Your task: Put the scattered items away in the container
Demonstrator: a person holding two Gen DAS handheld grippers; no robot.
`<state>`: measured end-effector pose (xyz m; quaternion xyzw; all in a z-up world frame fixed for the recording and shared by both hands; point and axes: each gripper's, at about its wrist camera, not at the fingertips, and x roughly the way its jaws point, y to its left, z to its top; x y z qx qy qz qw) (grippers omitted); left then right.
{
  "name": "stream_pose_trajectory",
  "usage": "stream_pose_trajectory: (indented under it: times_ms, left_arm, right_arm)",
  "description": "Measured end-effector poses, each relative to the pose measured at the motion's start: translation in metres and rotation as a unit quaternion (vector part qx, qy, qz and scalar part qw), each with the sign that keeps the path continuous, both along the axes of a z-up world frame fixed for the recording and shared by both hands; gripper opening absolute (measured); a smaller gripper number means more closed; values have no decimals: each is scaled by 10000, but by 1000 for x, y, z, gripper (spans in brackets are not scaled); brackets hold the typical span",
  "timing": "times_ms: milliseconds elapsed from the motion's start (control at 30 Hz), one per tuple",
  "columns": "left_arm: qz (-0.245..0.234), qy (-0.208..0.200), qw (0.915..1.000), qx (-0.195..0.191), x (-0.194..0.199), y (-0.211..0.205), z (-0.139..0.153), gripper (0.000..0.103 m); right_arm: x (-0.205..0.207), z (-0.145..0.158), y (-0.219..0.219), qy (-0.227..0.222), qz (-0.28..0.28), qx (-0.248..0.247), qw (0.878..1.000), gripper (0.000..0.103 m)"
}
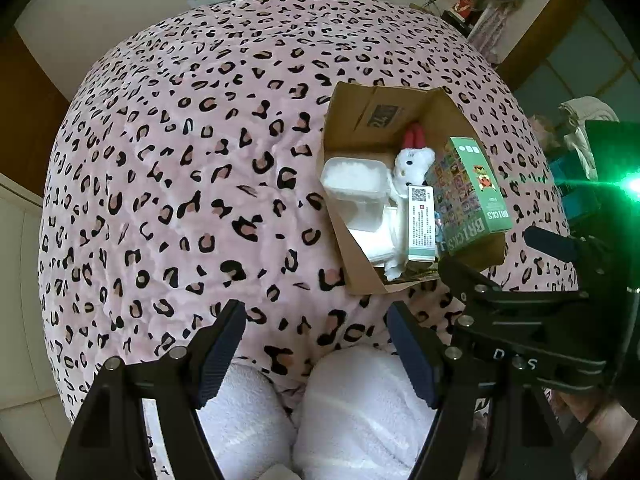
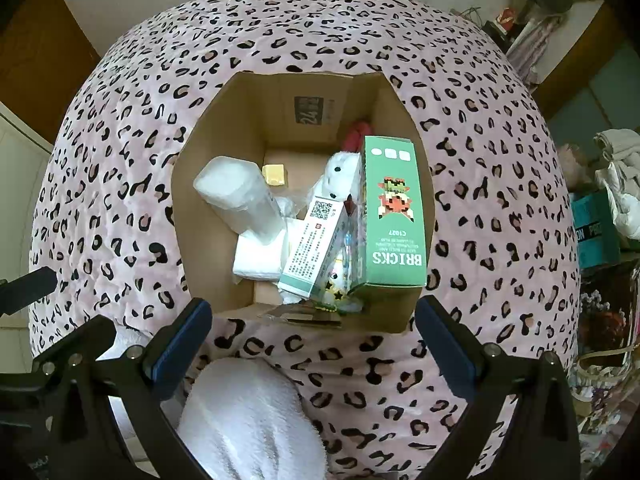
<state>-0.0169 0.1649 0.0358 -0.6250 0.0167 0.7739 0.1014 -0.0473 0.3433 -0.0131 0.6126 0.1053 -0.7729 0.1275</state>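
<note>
Right now I have both claws pointing down over the leopard-print blanket, both released with nothing between the pads. My right claw hangs just short of the cardboard box, which opens straight ahead of it. Inside stand the green BRICKS box, a slimmer white-and-green carton, a white plush toy and a white plastic tub. From my left claw, that box sits ahead and off to the right.
</note>
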Motion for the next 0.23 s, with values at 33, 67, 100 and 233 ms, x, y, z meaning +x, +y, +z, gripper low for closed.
stream_pose_trajectory:
  times_ms: [33, 67, 100, 233]
  left_arm:
    - [2, 0, 10000, -6, 0, 0, 0, 75]
    - [4, 4, 10000, -17, 0, 0, 0, 75]
    - [6, 12, 10000, -34, 0, -1, 0, 75]
    - [21, 38, 10000, -75, 1, -1, 0, 75]
  right_arm:
    - [0, -1, -1, 0, 1, 7, 10000, 103]
    - [0, -1, -2, -1, 0, 9, 10000, 103]
    - [-1, -1, -3, -1, 5, 12, 10000, 103]
    - [-1, -1, -3, -11, -4, -6, 10000, 103]
